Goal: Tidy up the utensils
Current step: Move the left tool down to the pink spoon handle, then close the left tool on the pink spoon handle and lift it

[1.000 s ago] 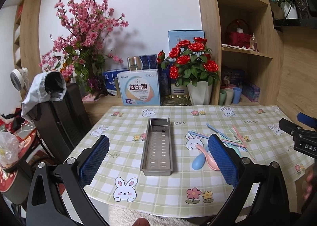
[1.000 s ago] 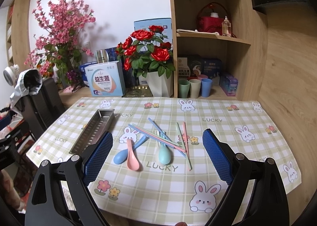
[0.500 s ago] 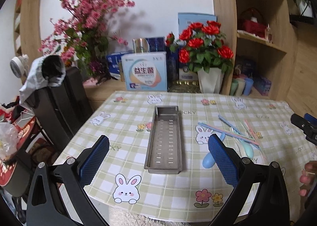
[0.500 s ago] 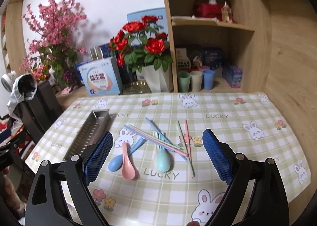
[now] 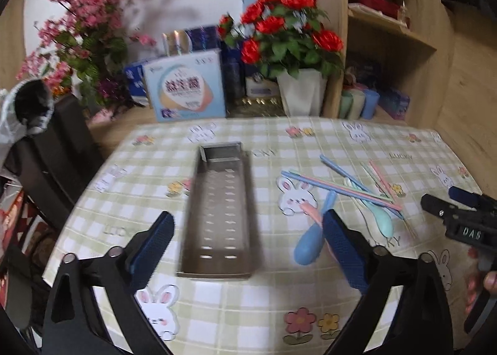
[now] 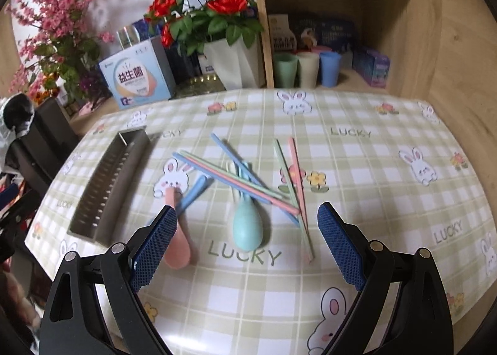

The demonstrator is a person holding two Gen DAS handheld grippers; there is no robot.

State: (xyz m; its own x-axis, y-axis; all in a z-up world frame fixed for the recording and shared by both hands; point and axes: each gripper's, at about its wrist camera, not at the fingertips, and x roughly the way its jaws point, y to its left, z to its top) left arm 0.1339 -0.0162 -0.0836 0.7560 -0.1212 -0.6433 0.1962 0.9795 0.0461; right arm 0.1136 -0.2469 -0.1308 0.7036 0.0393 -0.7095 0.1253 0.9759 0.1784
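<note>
The left gripper (image 5: 247, 249) hangs over the near edge of the table with its jaws spread wide and nothing between its blue pads (image 5: 152, 246). The right gripper (image 6: 247, 246) is likewise wide open and empty above the near edge, further toward the right side.

Lying on the table (image 6: 357, 168) are three spoons, one pink (image 6: 178, 243), one blue (image 6: 194, 191) and one mint green (image 6: 247, 226), beside one steel tray (image 6: 105, 187) near the left edge, while three cups (image 6: 306, 69) are standing past the far edge; the crossed chopsticks (image 6: 236, 177) are overlapping too much to count.
</note>
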